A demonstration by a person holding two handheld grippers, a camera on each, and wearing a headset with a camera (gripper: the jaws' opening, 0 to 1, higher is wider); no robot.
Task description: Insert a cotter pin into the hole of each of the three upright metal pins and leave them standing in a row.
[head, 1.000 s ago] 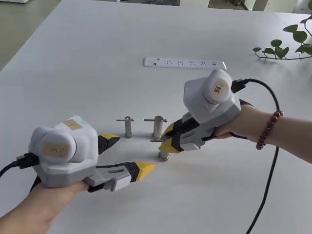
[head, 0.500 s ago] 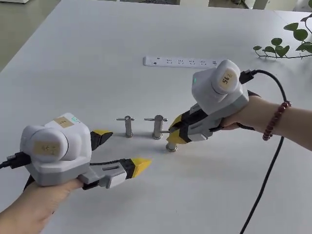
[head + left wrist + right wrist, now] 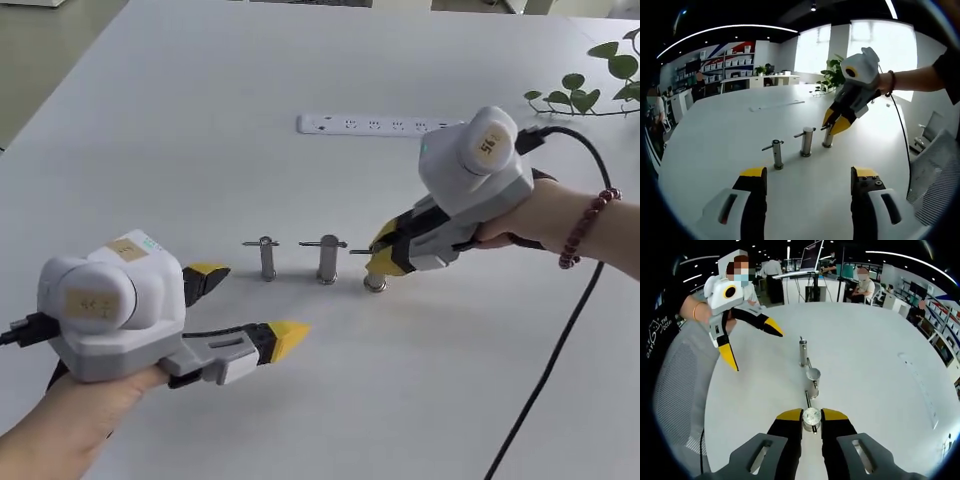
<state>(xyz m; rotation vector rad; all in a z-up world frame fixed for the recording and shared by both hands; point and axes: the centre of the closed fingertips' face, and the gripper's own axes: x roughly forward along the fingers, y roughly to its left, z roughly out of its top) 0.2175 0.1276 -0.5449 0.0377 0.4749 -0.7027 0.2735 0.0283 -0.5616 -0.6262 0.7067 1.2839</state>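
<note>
Since a second ago my right gripper has swung away from me and to the right, taking the third pin from a spot in front of the row to the row's right end. The head view has shifted a little too.

The white table carries the row across its middle, with a power strip well beyond it. My left gripper hovers near the row's left end with its jaws spread wide and nothing between them.

My right jaws are closed on the upper part of the third pin. It stands upright, long axis vertical, and its foot looks to be on the table, though I cannot be sure it bears weight. The middle pin and the left pin stand free, each with a cotter pin through its top. A third cotter pin pokes out of the pin I hold, pointing along the row toward the middle pin.

The relation that counts is this: in the right gripper view the row runs straight ahead of my jaws, so I reach it end-on from the right. My right hand is the nearer one — I judge the release should be a gentle opening and a straight retreat, or the pin could tip.
</note>
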